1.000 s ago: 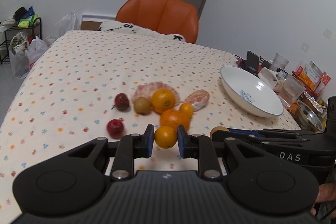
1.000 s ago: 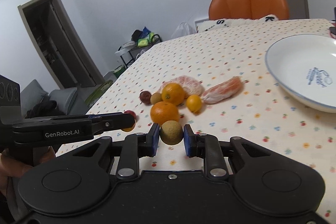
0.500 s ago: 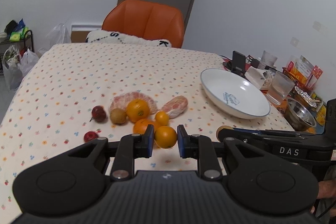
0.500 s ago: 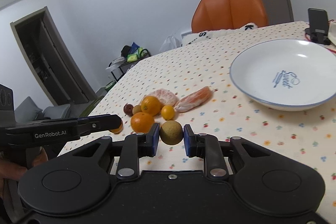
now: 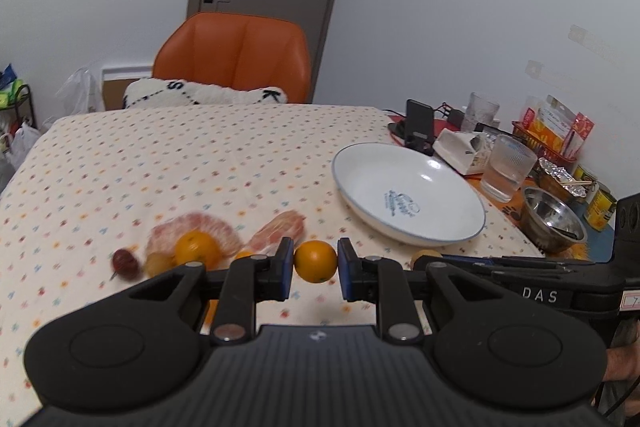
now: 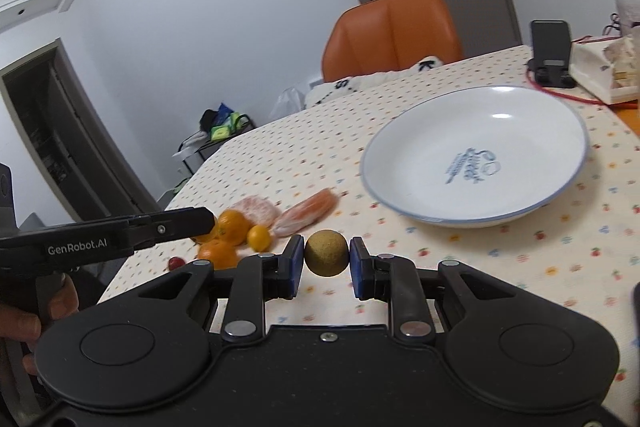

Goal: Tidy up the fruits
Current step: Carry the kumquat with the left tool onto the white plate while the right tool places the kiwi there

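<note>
Both tongs have risen off the fruit pile and swung toward the white plate (image 6: pixel 472 155), which now sits closer ahead than a second ago. My left gripper (image 5: pixel 315 265) pinches an orange (image 5: pixel 315 261) above the tablecloth (image 5: pixel 180 163); my right gripper (image 6: pixel 326 263) pinches a brown kiwi (image 6: pixel 326 253) just short of the plate's rim. Behind, the remaining fruits (image 5: pixel 192 247) are motion-blurred, so the peeled pieces are hard to make out, and my left tong hides part of the pile in the right view.
</note>
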{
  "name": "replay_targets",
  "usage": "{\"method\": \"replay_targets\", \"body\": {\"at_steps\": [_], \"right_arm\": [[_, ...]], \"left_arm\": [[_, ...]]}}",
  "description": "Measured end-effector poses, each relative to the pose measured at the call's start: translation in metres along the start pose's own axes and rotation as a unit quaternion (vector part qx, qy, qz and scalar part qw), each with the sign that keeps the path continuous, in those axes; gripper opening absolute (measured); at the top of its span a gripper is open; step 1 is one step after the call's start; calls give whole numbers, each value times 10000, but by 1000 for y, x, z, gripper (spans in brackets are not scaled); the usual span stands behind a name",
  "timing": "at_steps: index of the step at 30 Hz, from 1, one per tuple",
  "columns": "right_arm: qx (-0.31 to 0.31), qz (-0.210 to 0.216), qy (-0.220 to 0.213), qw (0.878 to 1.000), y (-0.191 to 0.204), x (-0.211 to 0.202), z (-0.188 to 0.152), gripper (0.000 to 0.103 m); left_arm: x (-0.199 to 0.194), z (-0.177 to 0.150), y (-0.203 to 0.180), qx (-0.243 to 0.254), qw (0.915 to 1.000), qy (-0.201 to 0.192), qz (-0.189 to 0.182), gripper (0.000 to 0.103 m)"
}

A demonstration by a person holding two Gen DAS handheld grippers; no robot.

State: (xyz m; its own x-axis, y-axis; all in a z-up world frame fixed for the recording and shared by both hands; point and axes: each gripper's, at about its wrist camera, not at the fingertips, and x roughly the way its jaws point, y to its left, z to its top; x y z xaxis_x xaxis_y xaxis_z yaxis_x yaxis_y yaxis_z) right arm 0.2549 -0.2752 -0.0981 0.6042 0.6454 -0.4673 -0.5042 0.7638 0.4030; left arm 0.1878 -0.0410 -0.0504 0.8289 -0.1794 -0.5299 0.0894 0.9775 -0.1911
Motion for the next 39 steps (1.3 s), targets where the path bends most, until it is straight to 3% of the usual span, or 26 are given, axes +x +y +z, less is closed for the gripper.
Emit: {"method": "replay_targets", "body": {"at_steps": [29, 39], "right_arm": [[188, -650, -173, 9976, -67, 16, 27, 24], [147, -781, -214, 9966, -67, 13, 27, 32]], "left_arm": [[102, 28, -52, 309, 9982, 324, -408, 21], [112, 29, -55, 253, 9980, 380, -431, 21]]}}
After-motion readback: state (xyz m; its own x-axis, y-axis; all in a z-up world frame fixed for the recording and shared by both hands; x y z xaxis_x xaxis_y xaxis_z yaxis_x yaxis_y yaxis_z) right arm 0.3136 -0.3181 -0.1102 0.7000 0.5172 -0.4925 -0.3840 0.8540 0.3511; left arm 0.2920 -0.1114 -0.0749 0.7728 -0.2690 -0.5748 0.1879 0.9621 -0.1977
